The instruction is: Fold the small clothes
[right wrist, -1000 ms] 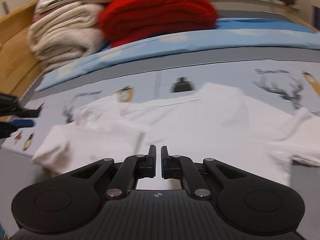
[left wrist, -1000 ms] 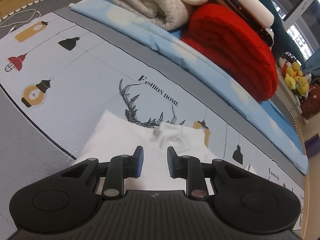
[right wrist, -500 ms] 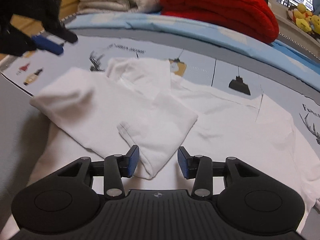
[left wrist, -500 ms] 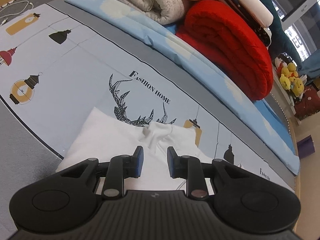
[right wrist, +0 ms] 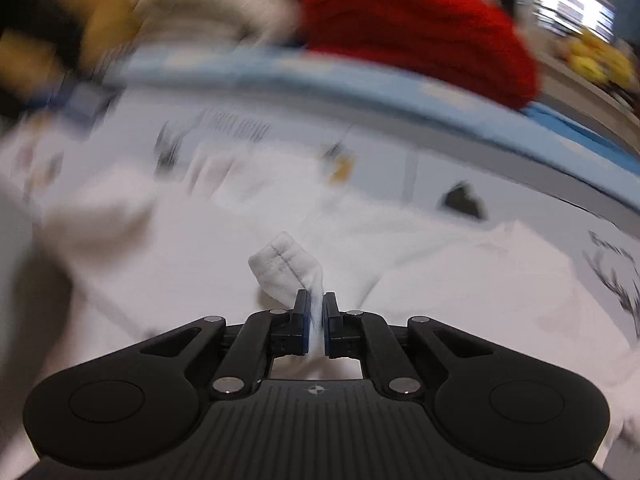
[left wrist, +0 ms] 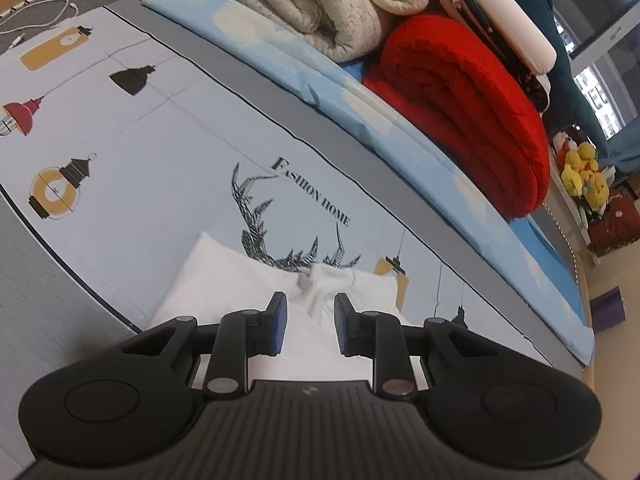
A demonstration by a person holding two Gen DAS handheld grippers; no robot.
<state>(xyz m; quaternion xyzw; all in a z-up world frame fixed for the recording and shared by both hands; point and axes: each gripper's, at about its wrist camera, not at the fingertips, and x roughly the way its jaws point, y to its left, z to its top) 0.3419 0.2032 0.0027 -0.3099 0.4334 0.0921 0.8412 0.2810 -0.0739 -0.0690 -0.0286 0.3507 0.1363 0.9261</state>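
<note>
A white small shirt [left wrist: 224, 276] lies on the printed bedsheet [left wrist: 140, 140], with a bunched collar part just beyond my left gripper [left wrist: 310, 312]. That gripper hovers over the shirt, its blue pads apart and nothing pinched between them. In the blurred right wrist view, the jaws of my right gripper [right wrist: 316, 304] are closing, and their pads pinch the stitched hem of a white sleeve [right wrist: 286, 264]. The hem sticks up past the fingertips. The rest of the shirt [right wrist: 460, 280] spreads flat behind it.
A rolled red blanket [left wrist: 472, 104] and folded beige blankets [left wrist: 340, 4] are stacked on a light blue sheet [left wrist: 360, 96] along the far side. A white cable [left wrist: 40, 12] lies at the far left. Yellow plush toys [left wrist: 584, 172] sit on a shelf at the right.
The right gripper opened over the folded sleeve, then closed on its hem; its view swung and is now blurred. The left gripper has barely shifted above the shirt.
</note>
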